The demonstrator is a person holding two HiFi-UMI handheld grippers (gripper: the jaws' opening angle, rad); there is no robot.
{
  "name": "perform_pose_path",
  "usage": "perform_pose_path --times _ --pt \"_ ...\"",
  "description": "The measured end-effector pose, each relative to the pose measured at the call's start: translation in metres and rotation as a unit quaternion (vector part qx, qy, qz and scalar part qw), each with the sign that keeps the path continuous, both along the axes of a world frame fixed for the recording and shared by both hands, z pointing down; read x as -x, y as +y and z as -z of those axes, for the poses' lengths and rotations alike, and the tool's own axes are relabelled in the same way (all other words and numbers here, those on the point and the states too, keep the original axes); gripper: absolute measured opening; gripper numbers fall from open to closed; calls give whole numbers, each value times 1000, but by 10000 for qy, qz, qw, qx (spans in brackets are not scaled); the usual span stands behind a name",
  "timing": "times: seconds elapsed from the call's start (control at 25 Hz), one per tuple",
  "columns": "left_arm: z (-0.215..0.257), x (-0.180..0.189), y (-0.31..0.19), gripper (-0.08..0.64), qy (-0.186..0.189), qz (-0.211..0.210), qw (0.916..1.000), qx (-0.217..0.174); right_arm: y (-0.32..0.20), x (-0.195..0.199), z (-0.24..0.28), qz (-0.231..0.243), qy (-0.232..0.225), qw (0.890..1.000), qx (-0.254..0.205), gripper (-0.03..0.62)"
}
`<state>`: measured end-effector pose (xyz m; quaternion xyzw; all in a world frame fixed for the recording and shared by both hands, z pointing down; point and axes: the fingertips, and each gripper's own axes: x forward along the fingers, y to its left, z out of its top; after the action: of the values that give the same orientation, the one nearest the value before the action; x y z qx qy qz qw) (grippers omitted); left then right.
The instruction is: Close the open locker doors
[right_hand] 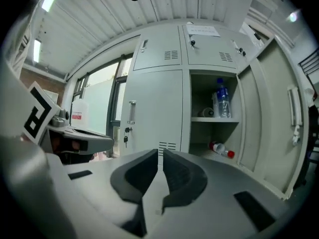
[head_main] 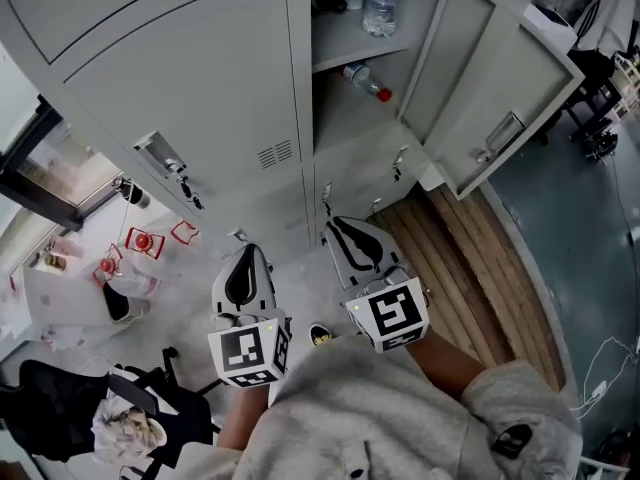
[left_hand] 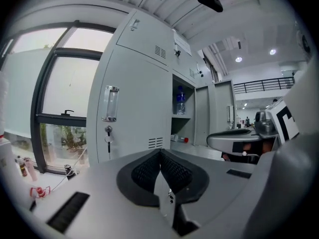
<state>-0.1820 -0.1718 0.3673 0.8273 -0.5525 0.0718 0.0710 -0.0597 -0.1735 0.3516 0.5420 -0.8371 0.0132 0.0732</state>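
Locker door (head_main: 500, 78) stands open; the shelved bottle (head_main: 381, 13) is cut off above.

Head view: above the person, facing steeply down over the left gripper (head_main: 250, 253) and right gripper (head_main: 338, 226) onto the locker fronts (head_main: 200, 58), close by.
Left gripper view: low on that gripper, facing level along its jaws at the closed door (left_hand: 134, 108) and window (left_hand: 60, 93), near.
Right gripper view: likewise mounted, facing the open locker (right_hand: 202, 133) squarely.
Shared: all three show the shelf (head_main: 340, 53) and upright bottle (head_main: 380, 13); each gripper view catches the other gripper at its edge.
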Motion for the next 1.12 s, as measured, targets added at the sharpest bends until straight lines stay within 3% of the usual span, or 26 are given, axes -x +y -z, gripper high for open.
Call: perform_pose_path --times 0.32,0.56,1.12 --pt "-8 -22 4 11 -37 -138 9999 2 17 -24 -6 -246 -130 9996 64 49" --pt "-18 -57 10 11 13 -394 9991 135 28 -64 -7 -432 -163 9989 -12 50" --pt "-15 -185 20 11 66 -662 9977 112 37 -238 -12 -1045 -171 9942 203 55"
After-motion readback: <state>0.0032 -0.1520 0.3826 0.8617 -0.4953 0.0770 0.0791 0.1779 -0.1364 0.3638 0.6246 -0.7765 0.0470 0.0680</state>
